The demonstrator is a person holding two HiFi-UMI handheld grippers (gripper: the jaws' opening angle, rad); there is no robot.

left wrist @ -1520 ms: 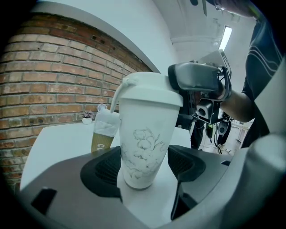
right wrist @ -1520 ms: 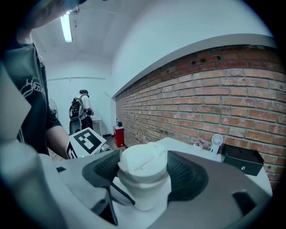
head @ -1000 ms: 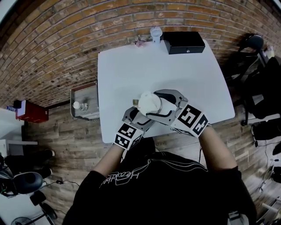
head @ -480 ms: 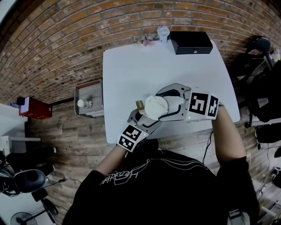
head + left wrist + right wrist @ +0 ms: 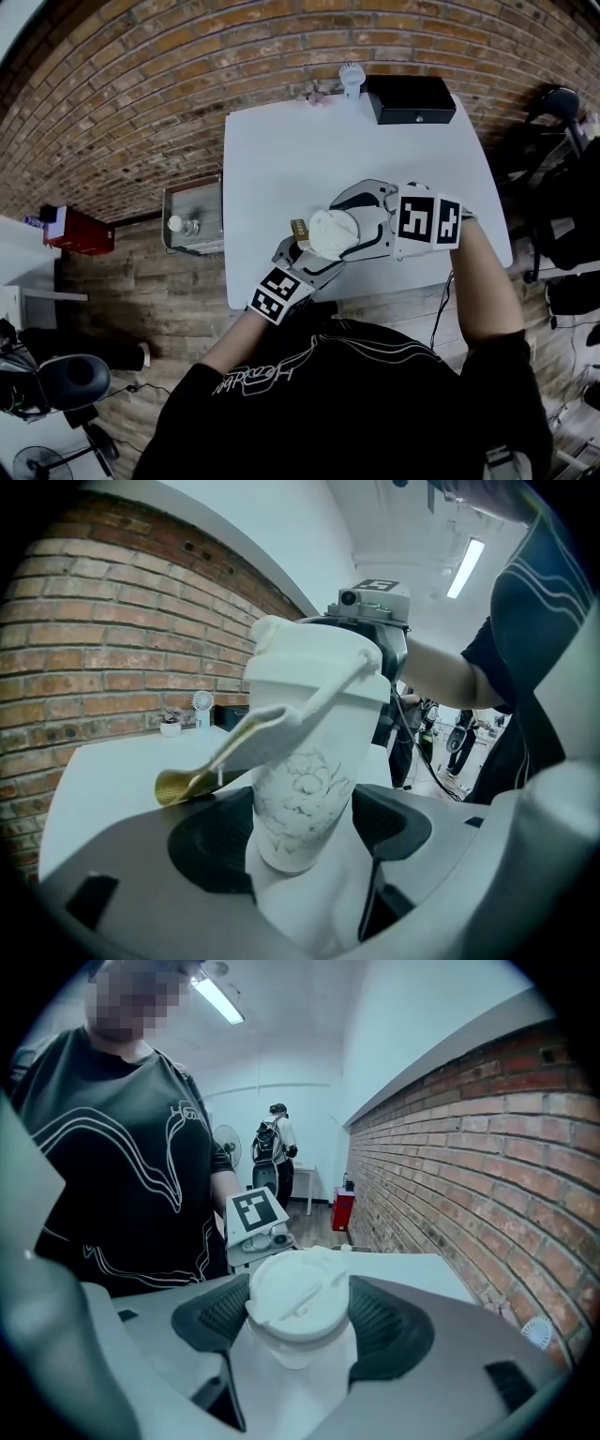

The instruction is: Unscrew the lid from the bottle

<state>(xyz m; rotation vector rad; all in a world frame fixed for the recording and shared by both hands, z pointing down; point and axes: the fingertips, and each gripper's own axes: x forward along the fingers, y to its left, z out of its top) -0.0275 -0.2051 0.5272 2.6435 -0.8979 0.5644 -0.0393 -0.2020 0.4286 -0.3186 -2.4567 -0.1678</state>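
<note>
A white bottle with a faint flower print point(image 5: 298, 794) stands tilted above the white table point(image 5: 281, 150). My left gripper point(image 5: 300, 834) is shut on its lower body, pads against both sides. A white carry strap with a gold tag point(image 5: 183, 785) hangs off the bottle's left. The wide white lid point(image 5: 298, 1299) sits on top, and my right gripper point(image 5: 298, 1324) is shut on it, a pad on each side of the rim. In the head view the lid point(image 5: 328, 232) lies between the left gripper point(image 5: 305, 255) and the right gripper point(image 5: 361, 225), near the table's front edge.
A black box point(image 5: 412, 98), a small white fan point(image 5: 352, 75) and a small pink plant point(image 5: 314, 92) stand along the table's far edge by the brick wall. A grey cart point(image 5: 192, 225) sits left of the table, a red box point(image 5: 80, 230) beyond it.
My right gripper has swung round the lid, its marker cube going from the lower right up to the right side. The left gripper keeps its hold on the bottle.
</note>
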